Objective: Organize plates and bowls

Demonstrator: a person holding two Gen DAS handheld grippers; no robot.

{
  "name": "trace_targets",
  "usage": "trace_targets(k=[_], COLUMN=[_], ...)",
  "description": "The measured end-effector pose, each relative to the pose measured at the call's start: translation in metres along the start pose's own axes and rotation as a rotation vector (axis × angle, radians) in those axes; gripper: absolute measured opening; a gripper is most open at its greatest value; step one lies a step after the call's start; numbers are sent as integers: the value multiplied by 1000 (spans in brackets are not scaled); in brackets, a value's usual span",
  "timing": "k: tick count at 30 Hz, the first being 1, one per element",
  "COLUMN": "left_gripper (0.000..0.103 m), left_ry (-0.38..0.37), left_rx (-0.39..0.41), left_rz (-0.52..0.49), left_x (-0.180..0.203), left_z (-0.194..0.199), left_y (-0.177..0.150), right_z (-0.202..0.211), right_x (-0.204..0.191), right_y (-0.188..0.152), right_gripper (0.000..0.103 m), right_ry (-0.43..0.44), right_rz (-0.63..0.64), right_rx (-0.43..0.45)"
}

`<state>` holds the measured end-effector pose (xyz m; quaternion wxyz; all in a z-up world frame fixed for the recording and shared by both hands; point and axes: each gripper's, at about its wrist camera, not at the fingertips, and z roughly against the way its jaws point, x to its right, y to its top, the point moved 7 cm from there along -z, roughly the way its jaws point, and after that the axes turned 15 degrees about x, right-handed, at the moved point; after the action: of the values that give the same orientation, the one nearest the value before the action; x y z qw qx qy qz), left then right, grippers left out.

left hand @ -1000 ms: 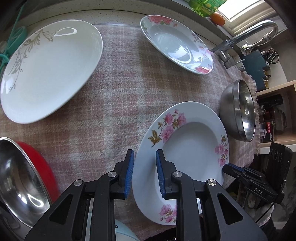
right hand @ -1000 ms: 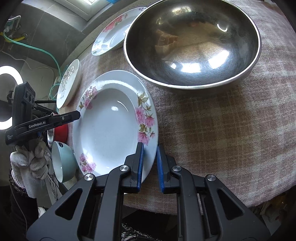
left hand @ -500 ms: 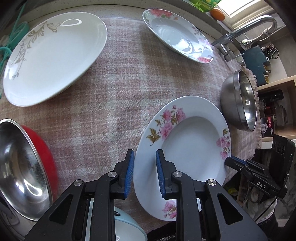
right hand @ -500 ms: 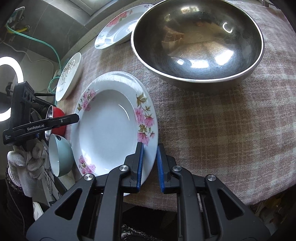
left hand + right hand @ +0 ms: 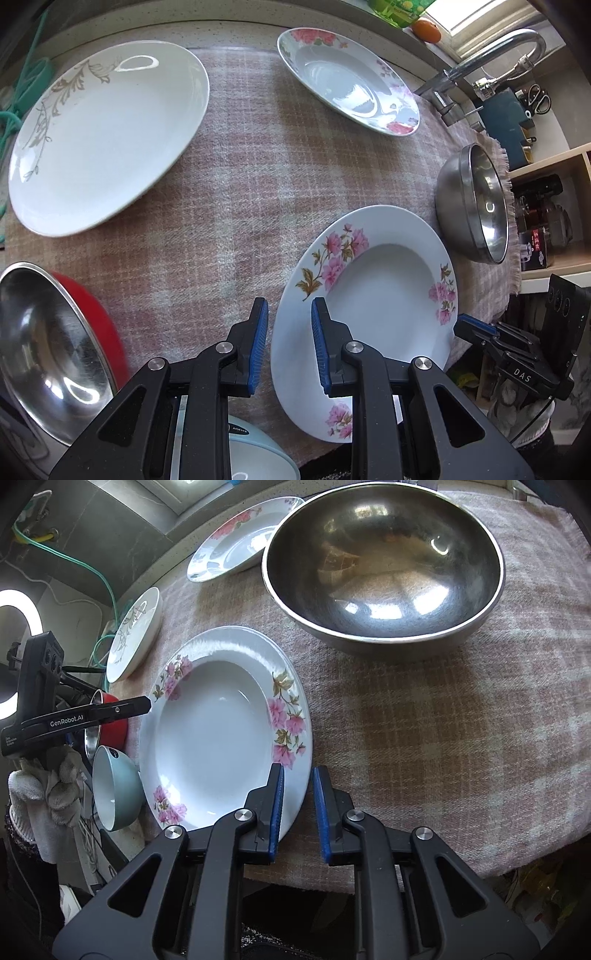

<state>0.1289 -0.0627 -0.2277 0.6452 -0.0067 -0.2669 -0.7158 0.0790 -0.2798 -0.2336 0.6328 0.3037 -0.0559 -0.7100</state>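
Two tongs straddle opposite rims of the white deep plate with pink flowers point(image 5: 373, 295) near the table's front edge, left tongs point(image 5: 286, 345) and right tongs point(image 5: 297, 808) narrowly parted, so both should pinch evenly before lifting.

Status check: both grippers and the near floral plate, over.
Left gripper and right gripper open, each straddling the near floral plate rim. Plate flat on cloth. Steel bowl close behind.
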Motion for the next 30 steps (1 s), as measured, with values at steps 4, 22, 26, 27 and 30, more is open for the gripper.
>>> trace_targets(k=[4, 22, 26, 27, 30], left_gripper=[23, 34, 34, 34, 34], left_ry=[-17, -65, -13, 0, 23], left_rx=[45, 237, 284, 291, 295], left_rz=[-8, 202, 295, 321, 396], left_x=[1, 20, 14, 10, 1], left_z=[14, 21, 6, 2, -10], left_y=[14, 98, 116, 120, 126], right_z=[22, 37, -1, -12, -45], right_x=[-8, -26, -22, -22, -24], right_y=[12, 206, 234, 239, 251], right_gripper=[31, 48, 48, 48, 48], right_ry=[3, 159, 190, 193, 199], right_rz=[26, 149, 172, 179, 219], right_rx=[64, 144, 51, 30, -25])
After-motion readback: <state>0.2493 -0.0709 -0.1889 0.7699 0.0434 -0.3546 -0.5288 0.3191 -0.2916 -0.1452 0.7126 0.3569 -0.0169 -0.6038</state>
